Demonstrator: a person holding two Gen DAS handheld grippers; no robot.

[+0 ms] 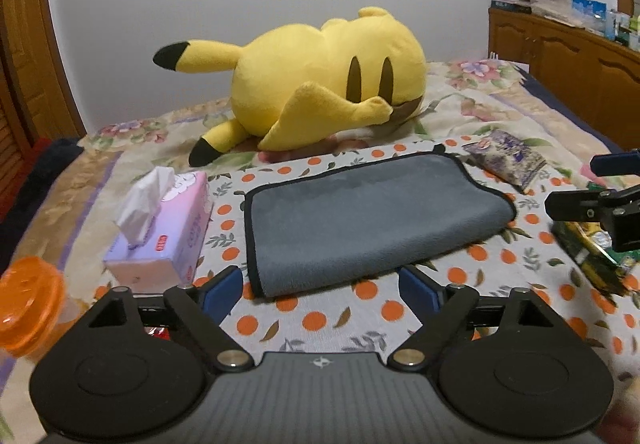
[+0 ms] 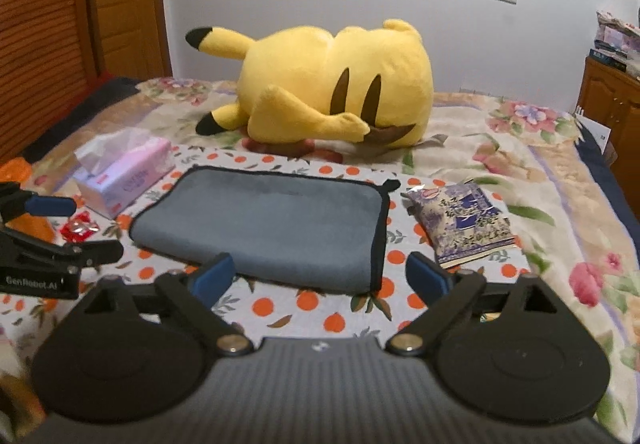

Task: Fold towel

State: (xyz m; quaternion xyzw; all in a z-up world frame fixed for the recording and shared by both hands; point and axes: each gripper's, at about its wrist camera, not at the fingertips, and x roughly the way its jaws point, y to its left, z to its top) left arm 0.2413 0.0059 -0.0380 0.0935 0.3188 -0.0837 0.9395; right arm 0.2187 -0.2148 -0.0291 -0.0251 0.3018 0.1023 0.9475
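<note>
Grey microfibre towel with black trim, folded into a double layer, lies flat on the orange-dotted cloth spread over the bed. Left wrist view: left claw hovers at the towel's near edge, blue-padded fingers spread wide, gripping nothing. Pink tissue box sits beside the towel toward the bed's left edge; yellow plush toy lies beyond it.

Right wrist view: right claw likewise spread apart, empty, just before the towel's near right corner. Purple-patterned snack packet rests toward the bed's right edge.
</note>
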